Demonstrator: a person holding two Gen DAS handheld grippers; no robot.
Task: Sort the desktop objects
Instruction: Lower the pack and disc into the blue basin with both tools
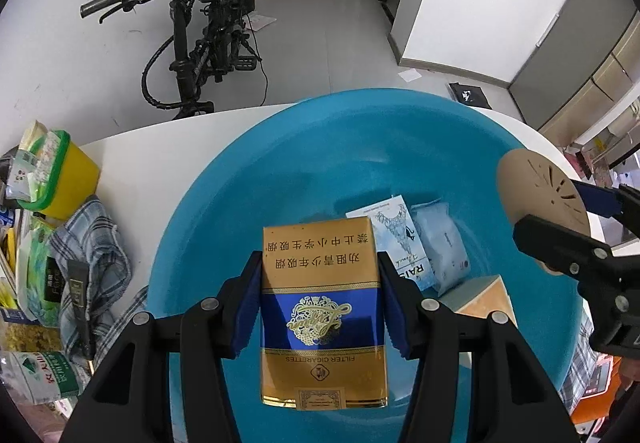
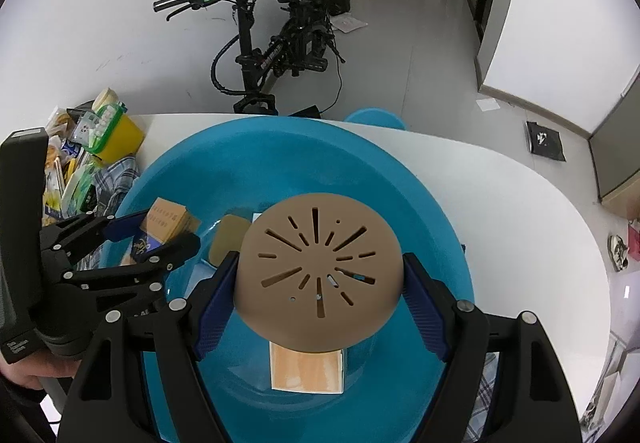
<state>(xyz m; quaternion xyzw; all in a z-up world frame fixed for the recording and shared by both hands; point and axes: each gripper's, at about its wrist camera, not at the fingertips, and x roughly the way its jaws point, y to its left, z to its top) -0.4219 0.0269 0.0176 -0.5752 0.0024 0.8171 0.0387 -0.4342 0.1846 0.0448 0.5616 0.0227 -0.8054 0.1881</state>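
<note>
A big blue basin [image 1: 280, 171] [image 2: 248, 151] stands on the white table. My left gripper [image 1: 320, 283] [image 2: 152, 239] is shut on a gold and blue cigarette pack [image 1: 320, 303] [image 2: 166, 221] and holds it over the basin. My right gripper [image 2: 318, 283] [image 1: 568, 235] is shut on a tan round slotted disc [image 2: 318, 275] [image 1: 536, 191], also above the basin, to the right of the left one. In the basin lie a white booklet [image 1: 396, 239], a pale blue packet [image 1: 444, 247] and an orange-tan box [image 1: 486, 301] [image 2: 306, 369].
At the table's left edge sit a yellow tub with a green lid [image 1: 66, 171] [image 2: 118, 135], a checked cloth [image 1: 94, 251], snack packets [image 1: 34, 263] and a water bottle [image 1: 40, 375]. A black folding bike [image 1: 200, 39] [image 2: 276, 43] stands on the floor beyond the table.
</note>
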